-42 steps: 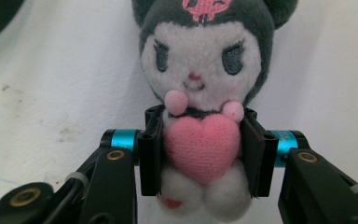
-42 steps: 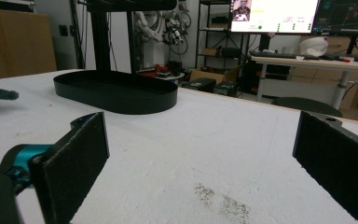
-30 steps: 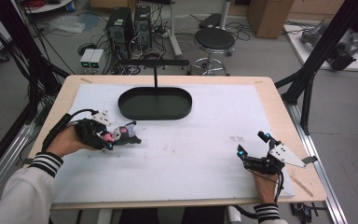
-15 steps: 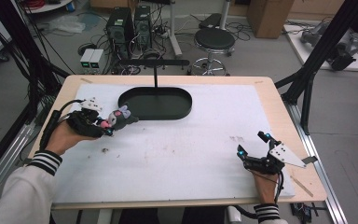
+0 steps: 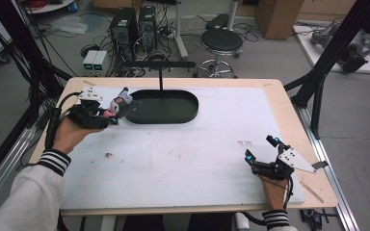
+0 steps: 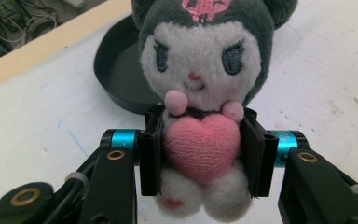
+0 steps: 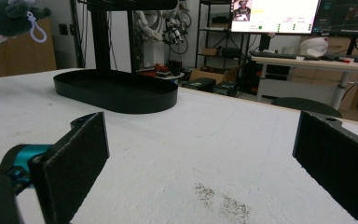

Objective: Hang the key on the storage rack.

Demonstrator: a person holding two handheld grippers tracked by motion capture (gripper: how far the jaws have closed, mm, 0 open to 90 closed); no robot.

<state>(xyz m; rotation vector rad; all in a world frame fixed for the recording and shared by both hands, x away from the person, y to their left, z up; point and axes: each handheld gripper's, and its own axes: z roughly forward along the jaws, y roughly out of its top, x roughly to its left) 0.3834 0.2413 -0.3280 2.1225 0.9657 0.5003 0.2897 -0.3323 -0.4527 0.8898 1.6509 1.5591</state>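
A small plush doll (image 6: 200, 93) with a dark grey hood, white face and pink heart sits between the pads of my left gripper (image 6: 200, 156), which is shut on its body. In the high view that left gripper (image 5: 107, 111) holds the plush doll (image 5: 120, 103) above the table, just left of the black oval tray (image 5: 166, 109). My right gripper (image 5: 260, 153) rests at the table's front right, its jaws wide open with nothing between them. In the right gripper view its pads (image 7: 77, 156) frame bare table, and the plush doll (image 7: 9, 18) hangs at top left.
A black T-shaped stand (image 5: 160, 67) rises from the tray's far rim. The white mat (image 5: 183, 159) covers the wooden table (image 5: 274, 86). Computer towers (image 5: 132, 24), a stool (image 5: 220, 41) and cables lie on the floor beyond.
My left gripper has lifted the plush doll and carried it back and right, toward the tray's left end. The right gripper has stayed put.
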